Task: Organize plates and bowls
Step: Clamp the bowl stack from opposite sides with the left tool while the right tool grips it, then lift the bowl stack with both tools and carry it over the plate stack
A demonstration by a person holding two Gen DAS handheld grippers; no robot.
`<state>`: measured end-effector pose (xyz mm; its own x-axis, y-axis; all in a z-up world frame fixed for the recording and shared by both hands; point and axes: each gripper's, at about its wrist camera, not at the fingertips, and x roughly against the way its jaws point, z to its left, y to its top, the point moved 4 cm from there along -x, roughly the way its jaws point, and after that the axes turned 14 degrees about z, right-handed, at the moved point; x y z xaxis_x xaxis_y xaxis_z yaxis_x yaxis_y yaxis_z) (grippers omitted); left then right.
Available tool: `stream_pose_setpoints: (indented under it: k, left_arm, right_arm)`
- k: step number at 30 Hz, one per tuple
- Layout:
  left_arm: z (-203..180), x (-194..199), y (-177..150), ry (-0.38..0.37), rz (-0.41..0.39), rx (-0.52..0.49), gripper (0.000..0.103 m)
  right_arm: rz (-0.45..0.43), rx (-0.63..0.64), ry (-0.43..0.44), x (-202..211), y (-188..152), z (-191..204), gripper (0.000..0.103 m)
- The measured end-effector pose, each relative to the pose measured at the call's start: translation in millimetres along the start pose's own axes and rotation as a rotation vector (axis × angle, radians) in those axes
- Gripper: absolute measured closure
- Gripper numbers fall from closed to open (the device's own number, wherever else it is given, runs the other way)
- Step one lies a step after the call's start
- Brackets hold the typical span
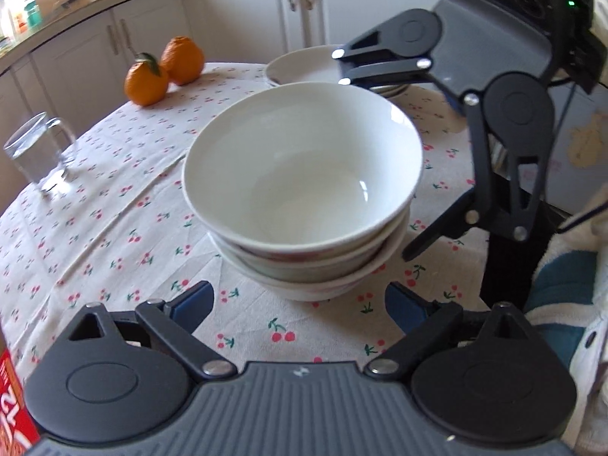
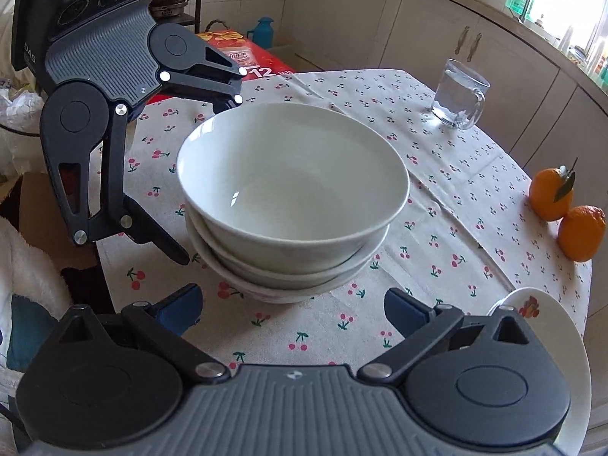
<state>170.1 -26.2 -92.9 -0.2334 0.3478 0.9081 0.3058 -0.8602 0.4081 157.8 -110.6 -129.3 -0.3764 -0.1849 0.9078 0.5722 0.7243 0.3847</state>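
A stack of three white bowls (image 1: 304, 190) stands on the cherry-print tablecloth, also in the right wrist view (image 2: 292, 197). My left gripper (image 1: 300, 304) is open and empty, just short of the stack on its near side. My right gripper (image 2: 292, 307) is open and empty on the opposite side of the stack; in the left wrist view its body (image 1: 494, 133) is to the right of the bowls. A stack of white plates (image 1: 304, 64) lies behind the bowls, under the right gripper's upper finger; its rim also shows in the right wrist view (image 2: 547, 326).
Two oranges (image 1: 163, 70) sit at the table's far edge, and a glass mug (image 1: 38, 152) with water stands at the left. A red box (image 2: 243, 57) lies beyond the table in the right wrist view. Kitchen cabinets (image 1: 247, 11) surround the table.
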Motion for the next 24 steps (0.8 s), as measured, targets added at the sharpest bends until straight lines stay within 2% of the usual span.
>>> stream_pose_setpoints:
  k: [5, 12, 24]
  left_arm:
    - [7.3, -3.6, 7.7, -0.036, -0.010, -0.072, 0.008]
    - [10.9, -7.1, 13.4, -0.098, -0.001, -0.151, 0.011]
    - [18.7, -11.1, 16.8, -0.153, 0.018, -0.161, 0.016]
  right_arm:
    - [0.009, 0.043, 0.038, -5.5, 8.1, -3.4, 0.001]
    - [0.016, 0.063, 0.074, -5.9, 12.2, -7.1, 0.007]
    - [0.022, 0.066, 0.128, -4.1, 12.6, -8.7, 0.015]
